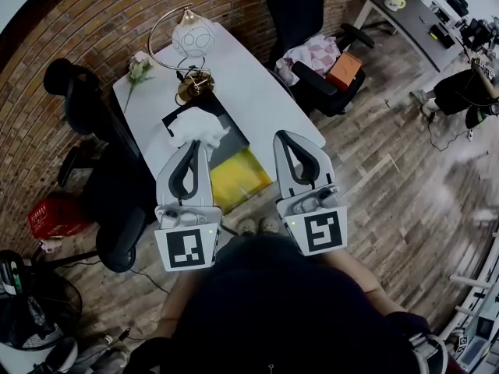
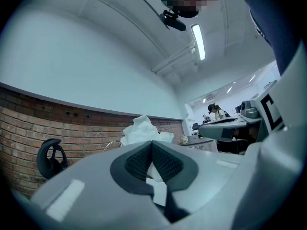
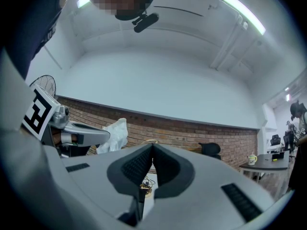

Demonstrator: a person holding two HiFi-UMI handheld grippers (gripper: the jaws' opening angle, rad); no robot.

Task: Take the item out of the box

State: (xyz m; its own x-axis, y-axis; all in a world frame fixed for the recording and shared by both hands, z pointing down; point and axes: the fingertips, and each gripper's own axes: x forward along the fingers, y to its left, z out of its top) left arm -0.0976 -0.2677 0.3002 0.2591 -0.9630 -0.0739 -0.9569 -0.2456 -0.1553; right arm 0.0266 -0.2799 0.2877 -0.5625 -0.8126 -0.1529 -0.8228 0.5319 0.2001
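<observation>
My left gripper (image 1: 195, 143) is raised over the near half of the white table (image 1: 257, 92), shut on a white crumpled item (image 1: 198, 131). In the left gripper view the item (image 2: 143, 130) sticks up past the closed tips (image 2: 152, 142). Under it a flat black box (image 1: 222, 115) lies on the table, with a yellow panel (image 1: 238, 179) at its near end. My right gripper (image 1: 284, 137) is held level beside the left one, shut with nothing in it (image 3: 152, 145). The right gripper view shows the item (image 3: 114, 134) hanging off the table at the left gripper's tip.
A lamp with a round white shade (image 1: 193, 37) and gold base (image 1: 195, 86) stands at the table's far end, next to a flower (image 1: 139, 67). Black office chairs (image 1: 78, 100) stand left. Right is a chair with pink cloth (image 1: 316, 53) and an orange box (image 1: 344, 70). A red basket (image 1: 54, 215) sits on the floor.
</observation>
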